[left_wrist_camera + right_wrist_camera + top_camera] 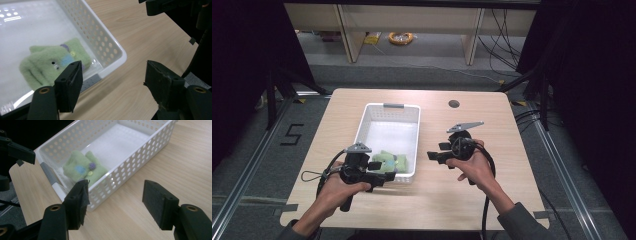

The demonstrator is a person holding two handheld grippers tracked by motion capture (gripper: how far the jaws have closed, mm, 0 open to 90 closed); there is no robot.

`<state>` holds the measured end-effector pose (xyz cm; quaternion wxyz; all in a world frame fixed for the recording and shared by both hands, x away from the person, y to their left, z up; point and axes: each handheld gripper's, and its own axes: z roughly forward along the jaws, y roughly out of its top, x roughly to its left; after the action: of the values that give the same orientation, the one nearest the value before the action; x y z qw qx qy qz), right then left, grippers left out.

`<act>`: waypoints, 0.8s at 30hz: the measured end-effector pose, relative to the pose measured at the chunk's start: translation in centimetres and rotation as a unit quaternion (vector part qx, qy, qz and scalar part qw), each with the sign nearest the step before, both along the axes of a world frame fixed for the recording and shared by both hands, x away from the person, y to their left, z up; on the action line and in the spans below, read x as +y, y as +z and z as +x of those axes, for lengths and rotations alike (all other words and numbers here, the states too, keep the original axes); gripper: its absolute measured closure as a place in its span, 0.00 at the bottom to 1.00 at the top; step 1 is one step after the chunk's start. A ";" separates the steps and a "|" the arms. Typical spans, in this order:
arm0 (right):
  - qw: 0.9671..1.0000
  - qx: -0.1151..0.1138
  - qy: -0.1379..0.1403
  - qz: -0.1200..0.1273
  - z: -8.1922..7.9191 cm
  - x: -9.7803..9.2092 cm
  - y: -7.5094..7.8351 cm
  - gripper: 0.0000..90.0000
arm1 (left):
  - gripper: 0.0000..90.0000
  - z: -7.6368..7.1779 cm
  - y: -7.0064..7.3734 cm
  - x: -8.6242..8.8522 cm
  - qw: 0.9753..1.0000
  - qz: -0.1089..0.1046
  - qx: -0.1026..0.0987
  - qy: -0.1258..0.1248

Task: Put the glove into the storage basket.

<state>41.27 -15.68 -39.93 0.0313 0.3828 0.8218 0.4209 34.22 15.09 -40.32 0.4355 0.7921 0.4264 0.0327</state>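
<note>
While the high view renders the green felt toy (390, 162) as a blur in the white basket (363, 122)'s near end, the gripper views resolve its buttons. Left gripper (113, 80) and right gripper (116, 200) hold their jaws apart, empty, beside the basket.

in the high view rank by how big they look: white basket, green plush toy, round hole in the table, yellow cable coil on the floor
1. white basket
2. green plush toy
3. yellow cable coil, though it lies farther off, so this rank is unsure
4. round hole
</note>
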 end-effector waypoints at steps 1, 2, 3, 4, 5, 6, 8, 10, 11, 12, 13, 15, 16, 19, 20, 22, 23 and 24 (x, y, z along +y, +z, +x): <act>1.000 -0.002 -0.006 0.001 -0.2 -0.3 0.0 0.43 | 0.31 -0.2 -0.1 -0.2 1.000 -0.010 0.000 0.003; 1.000 -0.002 -0.006 0.001 -0.4 -0.5 0.1 0.43 | 0.30 -0.4 -0.1 -0.3 1.000 -0.013 -0.001 0.006; 1.000 0.003 -0.007 0.007 -0.5 -0.8 0.0 0.43 | 0.30 -0.5 -0.1 -0.3 1.000 -0.015 -0.004 0.003; 1.000 -0.001 -0.009 0.011 -0.7 -1.1 0.0 0.43 | 0.29 -0.7 -0.2 -0.4 1.000 -0.013 -0.004 0.001; 1.000 -0.004 -0.008 0.009 -0.7 -1.4 0.0 0.43 | 0.29 -0.8 -0.3 -0.5 1.000 -0.016 -0.006 0.002; 1.000 0.000 -0.010 0.013 -0.9 -1.6 0.0 0.43 | 0.28 -1.0 -0.4 -0.6 1.000 -0.016 -0.008 0.002; 1.000 -0.005 -0.014 0.008 -1.2 -2.2 -0.1 0.43 | 0.28 -1.3 -0.7 -0.8 1.000 -0.019 -0.010 0.001; 1.000 -0.004 -0.013 0.010 -1.4 -2.5 -0.2 0.43 | 0.28 -1.4 -1.0 -1.0 1.000 -0.018 -0.005 -0.008; 1.000 -0.015 -0.005 0.007 -1.3 -2.7 -0.3 0.43 | 0.28 -1.6 -1.2 -1.2 1.000 -0.017 -0.007 -0.007; 1.000 -0.008 -0.014 0.015 -1.6 -2.9 -0.4 0.43 | 0.28 -1.7 -1.5 -1.4 1.000 -0.018 -0.008 -0.008; 1.000 0.003 -0.020 0.015 -1.9 -3.0 -0.3 0.43 | 0.28 -1.8 -1.6 -1.5 1.000 -0.018 -0.004 -0.013; 1.000 -0.014 -0.010 0.017 -1.8 -3.4 -0.5 0.43 | 0.28 -2.0 -2.1 -1.8 1.000 -0.023 -0.005 -0.012; 1.000 -0.018 -0.012 0.015 -2.0 -3.7 -0.6 0.43 | 0.28 -2.1 -2.2 -1.9 1.000 -0.022 -0.002 -0.017; 0.999 -0.006 -0.021 0.025 -2.4 -4.0 -0.8 0.42 | 0.28 -2.3 -2.9 -2.5 0.999 -0.026 0.003 -0.024; 0.999 -0.006 -0.024 0.026 -2.5 -4.2 -0.9 0.41 | 0.28 -2.3 -3.1 -2.6 0.999 -0.026 0.002 -0.021; 0.999 -0.007 -0.024 0.031 -2.7 -4.4 -1.2 0.41 | 0.28 -2.4 -3.4 -3.0 0.999 -0.027 0.001 -0.025; 0.999 -0.007 -0.027 0.025 -2.8 -4.6 -1.2 0.40 | 0.28 -2.5 -3.6 -3.1 0.999 -0.025 -0.002 -0.025; 0.999 -0.012 -0.024 0.032 -2.7 -4.7 -1.4 0.40 | 0.28 -2.5 -3.7 -3.1 0.999 -0.026 -0.002 -0.028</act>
<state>38.54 -20.41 -41.37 0.0393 0.3980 0.7981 0.4507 31.69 11.96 -44.03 0.4574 0.7922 0.4039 0.0110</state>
